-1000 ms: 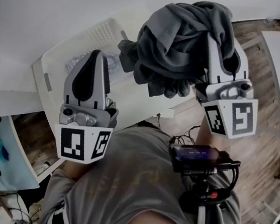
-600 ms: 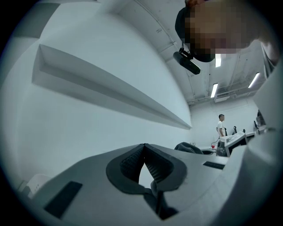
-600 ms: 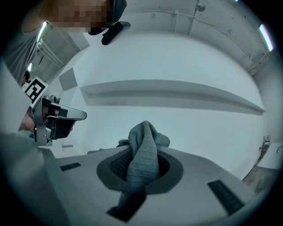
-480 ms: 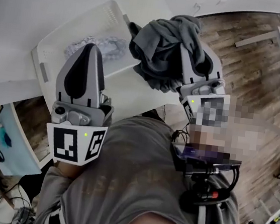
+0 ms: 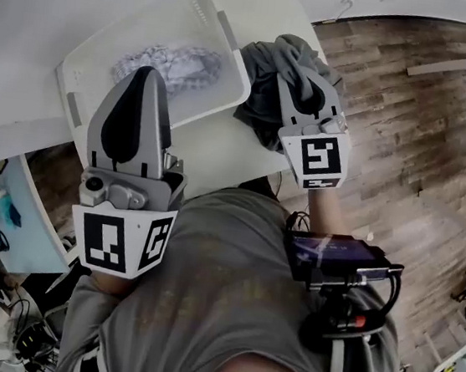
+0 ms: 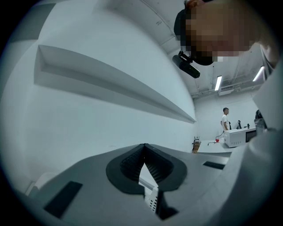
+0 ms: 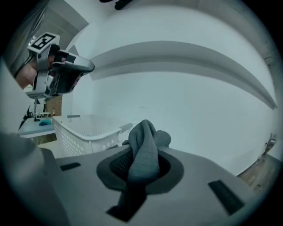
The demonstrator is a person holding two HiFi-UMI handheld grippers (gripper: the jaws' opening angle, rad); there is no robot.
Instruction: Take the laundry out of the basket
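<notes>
The white laundry basket [image 5: 230, 42] stands on the white table [image 5: 207, 157], with a pale patterned cloth [image 5: 168, 62] lying inside it. My right gripper [image 5: 299, 84] is shut on a dark grey garment [image 5: 269, 67], which bunches on the table just right of the basket. In the right gripper view the grey garment [image 7: 146, 145] sticks up between the jaws of that gripper [image 7: 143, 156], and the basket [image 7: 82, 132] sits to its left. My left gripper [image 5: 145, 77] hovers over the basket's near side. Its jaws meet at the tips [image 6: 143, 148] with nothing between them.
Wooden floor [image 5: 396, 91] lies to the right of the table's edge. A white wall with a ledge [image 7: 185, 57] rises behind the table. A person [image 6: 225, 119] stands far off beside a counter.
My right gripper has come down with the grey garment from high above the table to the spot beside the basket. The left gripper has sunk a little over the basket.
</notes>
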